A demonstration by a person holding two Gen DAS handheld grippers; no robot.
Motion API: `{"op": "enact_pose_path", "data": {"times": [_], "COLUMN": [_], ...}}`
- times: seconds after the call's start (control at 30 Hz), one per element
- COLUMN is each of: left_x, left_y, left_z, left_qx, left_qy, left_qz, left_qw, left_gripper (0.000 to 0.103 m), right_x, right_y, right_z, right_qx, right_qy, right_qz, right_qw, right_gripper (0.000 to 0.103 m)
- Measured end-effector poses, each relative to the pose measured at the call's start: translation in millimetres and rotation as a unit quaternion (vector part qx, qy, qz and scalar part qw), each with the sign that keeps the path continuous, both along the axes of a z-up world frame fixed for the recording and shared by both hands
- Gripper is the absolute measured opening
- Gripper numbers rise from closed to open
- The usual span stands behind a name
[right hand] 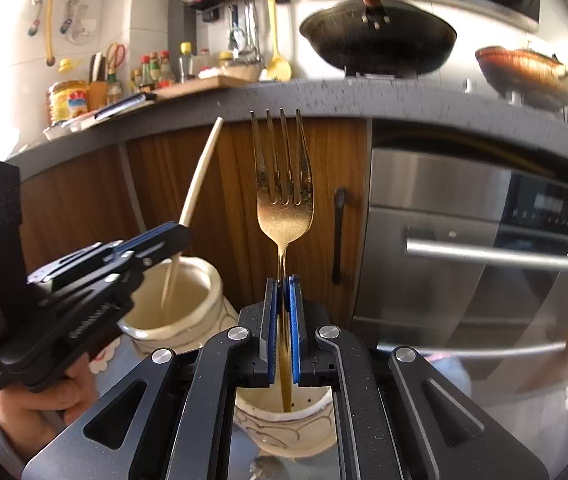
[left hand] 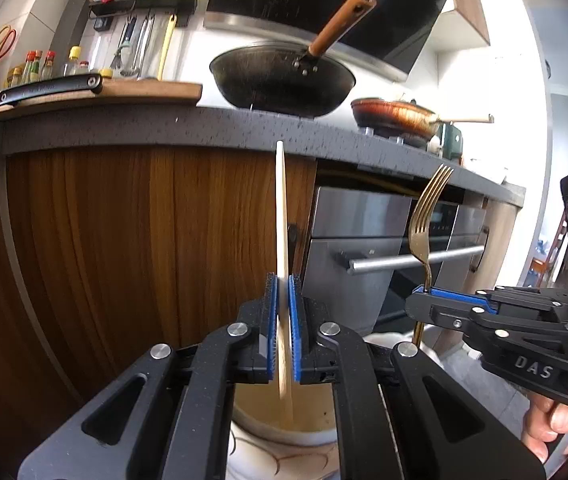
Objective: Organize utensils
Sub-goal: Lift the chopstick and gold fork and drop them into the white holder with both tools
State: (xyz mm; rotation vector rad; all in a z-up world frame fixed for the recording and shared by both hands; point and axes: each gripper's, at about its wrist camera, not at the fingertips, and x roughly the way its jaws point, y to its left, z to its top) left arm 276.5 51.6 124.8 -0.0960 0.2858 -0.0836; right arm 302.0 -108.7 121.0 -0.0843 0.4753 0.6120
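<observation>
My left gripper (left hand: 283, 280) is shut on a pale wooden spatula (left hand: 281, 208), held upright with its lower end inside a cream ceramic holder (left hand: 284, 432). It also shows in the right wrist view (right hand: 180, 236), with the spatula (right hand: 202, 172) dipping into that holder (right hand: 182, 304). My right gripper (right hand: 283, 280) is shut on a gold fork (right hand: 284, 184), tines up, handle end inside a second cream holder (right hand: 284, 420). In the left wrist view the right gripper (left hand: 428, 292) holds the fork (left hand: 428, 216) at the right.
A dark stone counter edge (left hand: 204, 128) runs above wooden cabinet doors (left hand: 124, 240). A black wok (left hand: 284, 76) and a copper pan (left hand: 396, 114) sit on the stove. A steel oven with a bar handle (right hand: 504, 256) is to the right.
</observation>
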Motion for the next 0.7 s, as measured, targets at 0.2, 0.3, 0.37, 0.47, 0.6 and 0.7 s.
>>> {"op": "enact_pose_path", "data": {"times": [0.2, 0.3, 0.37, 0.47, 0.6, 0.7], "left_x": [2.9, 4.4, 5.0, 5.0, 4.9, 5.2], "left_y": [0.2, 1.8, 3.1, 3.5, 3.4, 3.9], "left_z": [-5.8, -8.0, -8.9, -8.6, -8.5, -8.0], "left_qx": [0.005, 0.004, 0.002, 0.001, 0.002, 0.001], "left_qy": [0.026, 0.032, 0.035, 0.036, 0.036, 0.036], "left_qz": [0.004, 0.006, 0.005, 0.006, 0.007, 0.008], "left_qw": [0.9997, 0.9995, 0.9994, 0.9993, 0.9993, 0.9993], "left_gripper": [0.006, 0.006, 0.006, 0.006, 0.006, 0.006], "right_x": [10.9, 13.7, 15.3, 18.8, 24.9, 28.6], "right_y": [3.3, 4.8, 5.7, 5.2, 2.6, -0.2], "right_z": [-14.9, -16.7, -16.9, -19.1, -24.6, -29.5], "right_qx": [0.000, 0.006, 0.009, 0.016, 0.023, 0.025], "right_qy": [0.030, 0.034, 0.035, 0.038, 0.046, 0.054], "right_qz": [0.005, 0.006, 0.005, 0.003, -0.001, -0.004], "right_qw": [1.000, 0.999, 0.999, 0.999, 0.999, 0.998], "right_gripper": [0.007, 0.007, 0.007, 0.007, 0.007, 0.007]}}
